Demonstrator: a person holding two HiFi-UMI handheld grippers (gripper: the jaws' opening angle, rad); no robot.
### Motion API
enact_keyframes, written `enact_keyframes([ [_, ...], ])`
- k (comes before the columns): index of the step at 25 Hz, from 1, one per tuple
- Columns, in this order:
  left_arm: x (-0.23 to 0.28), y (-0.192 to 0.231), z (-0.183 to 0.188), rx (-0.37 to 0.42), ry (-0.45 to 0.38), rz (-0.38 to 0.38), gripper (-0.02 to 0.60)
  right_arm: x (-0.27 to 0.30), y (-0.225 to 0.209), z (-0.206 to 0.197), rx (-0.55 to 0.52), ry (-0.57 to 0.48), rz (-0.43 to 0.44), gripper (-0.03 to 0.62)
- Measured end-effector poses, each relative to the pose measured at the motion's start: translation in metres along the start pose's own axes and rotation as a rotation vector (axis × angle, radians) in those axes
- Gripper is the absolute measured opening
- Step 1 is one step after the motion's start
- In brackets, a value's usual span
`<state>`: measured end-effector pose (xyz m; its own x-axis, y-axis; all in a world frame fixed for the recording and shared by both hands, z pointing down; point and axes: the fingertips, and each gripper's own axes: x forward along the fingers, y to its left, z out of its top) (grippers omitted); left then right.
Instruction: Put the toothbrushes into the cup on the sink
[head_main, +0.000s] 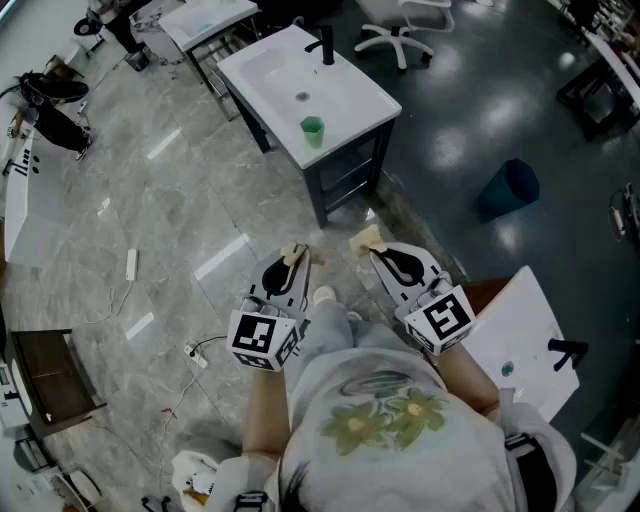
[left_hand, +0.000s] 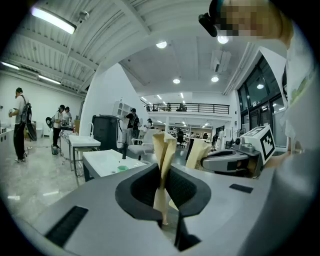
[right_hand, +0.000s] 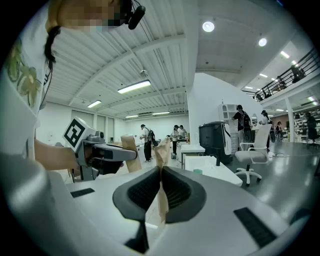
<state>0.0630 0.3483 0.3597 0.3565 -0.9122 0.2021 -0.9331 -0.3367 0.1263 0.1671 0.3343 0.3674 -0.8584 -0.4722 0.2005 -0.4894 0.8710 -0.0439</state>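
A white sink (head_main: 290, 80) on a dark cabinet stands some way ahead of me, with a green cup (head_main: 312, 130) near its front edge and a black tap (head_main: 325, 45) at the back. No toothbrush shows in any view. My left gripper (head_main: 293, 255) and right gripper (head_main: 367, 240) are held side by side in front of the body, far short of the sink. Both are shut, tan pads pressed together with nothing between them. The left gripper view shows its tips (left_hand: 164, 142) and the sink (left_hand: 107, 162) with the cup (left_hand: 121, 168). The right gripper view shows its tips (right_hand: 161, 150) and the cup (right_hand: 198, 171).
A second white sink (head_main: 520, 330) stands close at my right. A blue bin (head_main: 508, 188) sits on the dark floor beyond it, and an office chair (head_main: 400, 35) behind the far sink. A power strip (head_main: 131, 264) and cables lie on the left floor. People (left_hand: 20, 125) stand far off.
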Motion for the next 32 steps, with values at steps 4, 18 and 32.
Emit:
enact_keyframes([
  [4,0.015,0.009,0.001,0.004,-0.004,0.001,0.044,0.012,-0.010,-0.001,-0.005,0.001,0.003,0.049],
  [18,0.097,0.097,0.030,0.012,-0.008,-0.014,0.044,0.107,-0.082,0.022,-0.008,0.010,-0.020,0.049],
  [32,0.174,0.197,0.077,0.032,-0.031,-0.074,0.044,0.206,-0.153,0.061,-0.015,-0.005,-0.107,0.049],
])
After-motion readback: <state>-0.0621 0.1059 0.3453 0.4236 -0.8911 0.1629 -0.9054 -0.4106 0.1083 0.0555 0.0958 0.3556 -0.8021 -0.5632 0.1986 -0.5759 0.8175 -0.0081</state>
